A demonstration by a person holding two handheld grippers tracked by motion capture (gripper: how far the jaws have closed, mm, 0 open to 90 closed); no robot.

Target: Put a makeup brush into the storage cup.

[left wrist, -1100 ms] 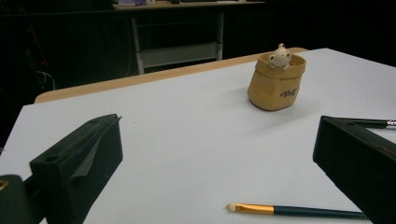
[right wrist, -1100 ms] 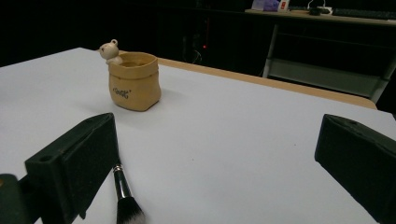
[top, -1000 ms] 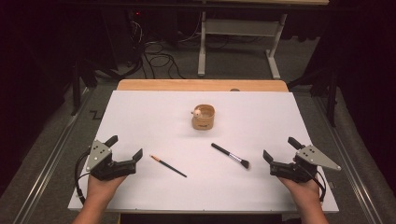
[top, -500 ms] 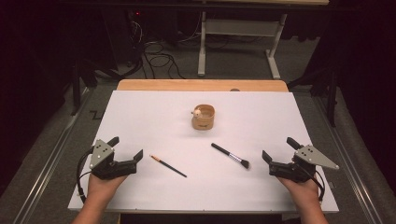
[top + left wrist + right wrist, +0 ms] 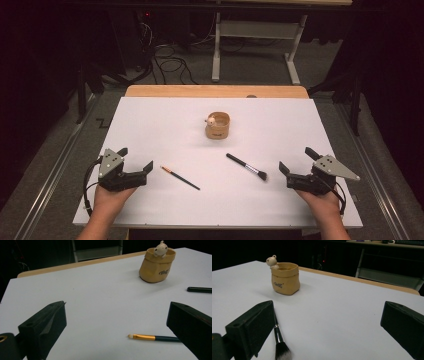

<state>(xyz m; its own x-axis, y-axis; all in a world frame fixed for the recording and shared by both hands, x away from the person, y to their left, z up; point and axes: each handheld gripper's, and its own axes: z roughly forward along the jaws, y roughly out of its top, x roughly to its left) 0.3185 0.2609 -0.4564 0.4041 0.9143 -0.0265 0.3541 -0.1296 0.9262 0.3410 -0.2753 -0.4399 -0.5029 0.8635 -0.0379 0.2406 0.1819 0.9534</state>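
The left gripper view's right edge cuts the black brush [image 5: 199, 289] to a handle tip

At the lower left of the high view, the person's left hand [image 5: 109, 199] holds the black two-jaw left gripper [image 5: 135, 162] with jaws spread wide, pointing right. At the lower right, the right hand [image 5: 320, 202] holds the matching right gripper [image 5: 297, 160], jaws likewise wide apart, pointing left.

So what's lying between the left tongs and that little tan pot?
In the high view, nothing but bare white table lies between the left tongs and the tan pot; the thin brush sits just off that line.
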